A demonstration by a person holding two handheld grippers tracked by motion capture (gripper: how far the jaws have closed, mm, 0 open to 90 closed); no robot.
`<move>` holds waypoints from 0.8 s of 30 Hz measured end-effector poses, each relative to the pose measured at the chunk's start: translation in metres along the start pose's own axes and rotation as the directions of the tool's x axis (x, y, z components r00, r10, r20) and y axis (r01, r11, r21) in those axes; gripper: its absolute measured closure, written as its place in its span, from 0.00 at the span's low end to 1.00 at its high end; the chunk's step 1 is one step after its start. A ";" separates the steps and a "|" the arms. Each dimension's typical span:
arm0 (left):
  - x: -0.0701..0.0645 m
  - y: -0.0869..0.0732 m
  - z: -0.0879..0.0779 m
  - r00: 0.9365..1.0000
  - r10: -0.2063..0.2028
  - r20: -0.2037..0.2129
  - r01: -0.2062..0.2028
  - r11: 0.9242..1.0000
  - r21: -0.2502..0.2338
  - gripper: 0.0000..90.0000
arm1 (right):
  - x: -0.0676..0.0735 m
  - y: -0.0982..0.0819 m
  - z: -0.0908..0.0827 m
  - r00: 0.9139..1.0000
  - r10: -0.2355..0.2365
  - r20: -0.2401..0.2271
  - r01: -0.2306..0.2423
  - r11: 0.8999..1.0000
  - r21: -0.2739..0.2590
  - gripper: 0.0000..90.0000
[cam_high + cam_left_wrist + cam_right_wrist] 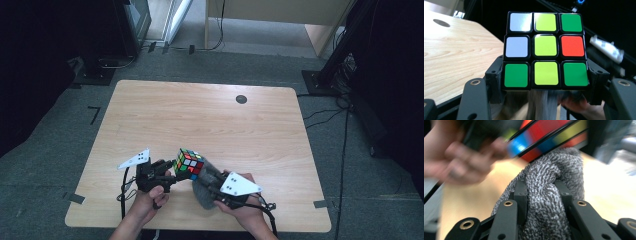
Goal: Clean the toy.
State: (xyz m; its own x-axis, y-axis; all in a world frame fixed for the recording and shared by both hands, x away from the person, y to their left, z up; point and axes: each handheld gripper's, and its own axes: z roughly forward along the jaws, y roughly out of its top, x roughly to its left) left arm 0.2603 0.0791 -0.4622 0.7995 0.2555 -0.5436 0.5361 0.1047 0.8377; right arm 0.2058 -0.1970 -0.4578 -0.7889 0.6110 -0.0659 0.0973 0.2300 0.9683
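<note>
Grey knitted cloth (549, 192) sits pinched in your right gripper (207, 176) at the table's (210, 120) near edge, pressed against the multicoloured puzzle cube (189, 164) your left gripper (170, 172) clamps just beyond.

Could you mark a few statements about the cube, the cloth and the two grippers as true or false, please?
1. The left gripper is shut on the puzzle cube. True.
2. The cube lies flat on the wooden table. False: the high view shows it held up above the tabletop, between the two grippers.
3. The right gripper clamps a grey cloth. True.
4. The cube face towards the left gripper's camera has a red centre square. False: its centre is yellow-green; the red square sits at the middle of the right-hand column.
5. The cloth is pressed up against the cube. True, as the right gripper view shows, though that view is blurred.
6. The cloth is bright blue. False: it is speckled grey.
</note>
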 end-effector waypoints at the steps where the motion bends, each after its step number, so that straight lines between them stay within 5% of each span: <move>1: 0.000 -0.001 0.001 1.000 0.002 -0.011 -0.002 1.000 0.007 0.38 | -0.006 0.001 -0.004 0.999 0.038 0.034 -0.037 0.999 -0.037 0.78; 3: 0.000 -0.001 0.002 0.999 0.009 -0.033 -0.008 1.000 0.021 0.38 | -0.015 0.000 -0.010 0.990 0.103 0.097 -0.097 0.993 -0.065 0.77; 5: 0.000 -0.002 0.003 0.999 0.013 -0.048 -0.011 1.000 0.028 0.38 | -0.022 -0.007 -0.007 0.981 0.131 0.146 -0.132 0.991 -0.002 0.76; 8: -0.001 -0.002 0.004 0.997 0.024 -0.068 -0.021 0.999 0.036 0.38 | -0.026 -0.023 0.004 0.974 0.099 0.204 -0.131 0.979 0.153 0.69; 11: 0.000 -0.002 0.005 0.996 0.019 -0.086 -0.016 0.999 0.040 0.38 | -0.029 -0.028 0.008 0.969 0.116 0.217 -0.155 0.973 0.173 0.56; 16: 0.002 -0.002 0.004 0.994 -0.005 -0.108 0.009 0.999 0.039 0.38 | -0.020 -0.006 -0.004 0.988 0.042 0.145 -0.047 0.998 0.031 0.43; 19: 0.002 -0.001 0.005 0.993 -0.022 -0.113 0.027 0.999 0.042 0.38 | -0.009 0.001 -0.005 0.996 -0.029 0.088 0.028 1.000 0.010 0.39; 24: -0.006 0.001 0.010 0.988 0.008 -0.151 0.005 0.996 0.085 0.38 | 0.010 0.004 -0.002 0.987 -0.130 0.090 0.127 0.991 0.035 0.37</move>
State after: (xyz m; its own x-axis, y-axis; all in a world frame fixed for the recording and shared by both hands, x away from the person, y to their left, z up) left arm 0.2589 0.0676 -0.4592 0.7535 0.3989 -0.5226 0.5611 0.0240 0.8274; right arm 0.1975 -0.1913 -0.4543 -0.7371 0.6415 -0.2126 0.0171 0.3323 0.9430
